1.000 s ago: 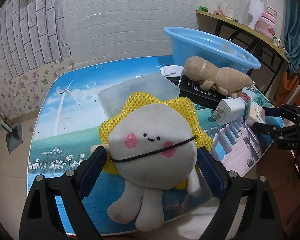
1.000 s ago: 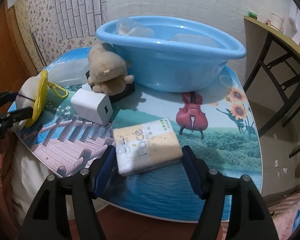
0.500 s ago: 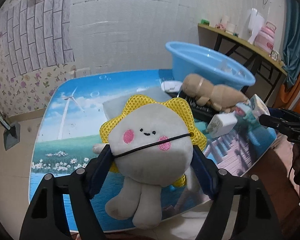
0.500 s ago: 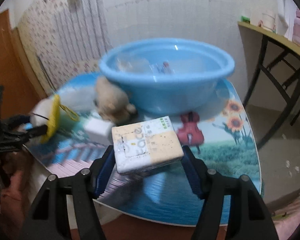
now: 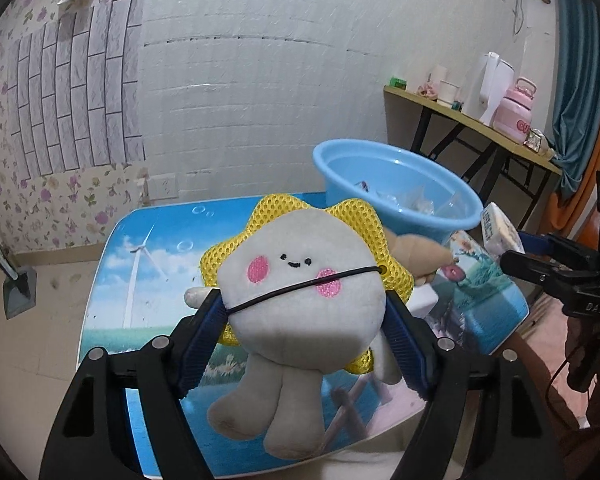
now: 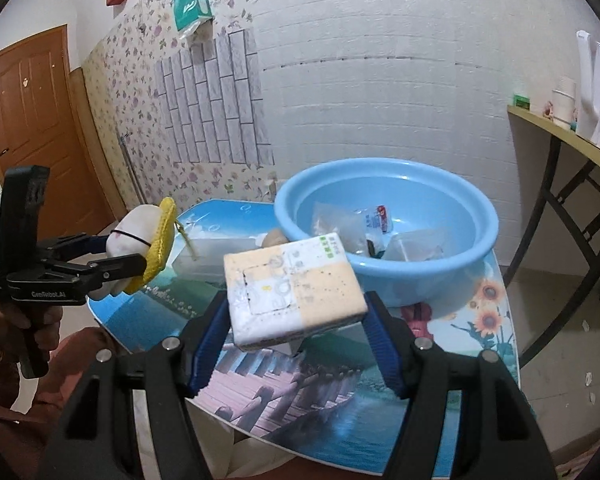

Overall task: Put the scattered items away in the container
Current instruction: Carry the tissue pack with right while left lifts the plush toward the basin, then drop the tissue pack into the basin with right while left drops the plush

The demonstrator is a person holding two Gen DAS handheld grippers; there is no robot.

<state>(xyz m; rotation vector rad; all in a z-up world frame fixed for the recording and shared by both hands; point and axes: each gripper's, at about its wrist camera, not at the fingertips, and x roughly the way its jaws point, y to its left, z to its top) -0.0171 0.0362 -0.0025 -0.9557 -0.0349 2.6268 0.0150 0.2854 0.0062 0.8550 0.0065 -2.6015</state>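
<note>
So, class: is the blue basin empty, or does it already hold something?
Not empty. The blue basin already holds a few clear plastic packets on its floor; what is inside them cannot be told.

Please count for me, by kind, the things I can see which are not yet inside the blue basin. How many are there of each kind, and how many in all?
Plush toys: 2, the white plush and the tan plush
Tissue pack: 1
White charger: 1
Clear plastic box: 1
Total: 5

Each fisheye camera sits close behind its own tool, looking forward and downward. Both views share the tabletop [image 5: 112, 280] and the blue basin [image 6: 384, 184]. Each also catches the other tool at its edge.
</note>
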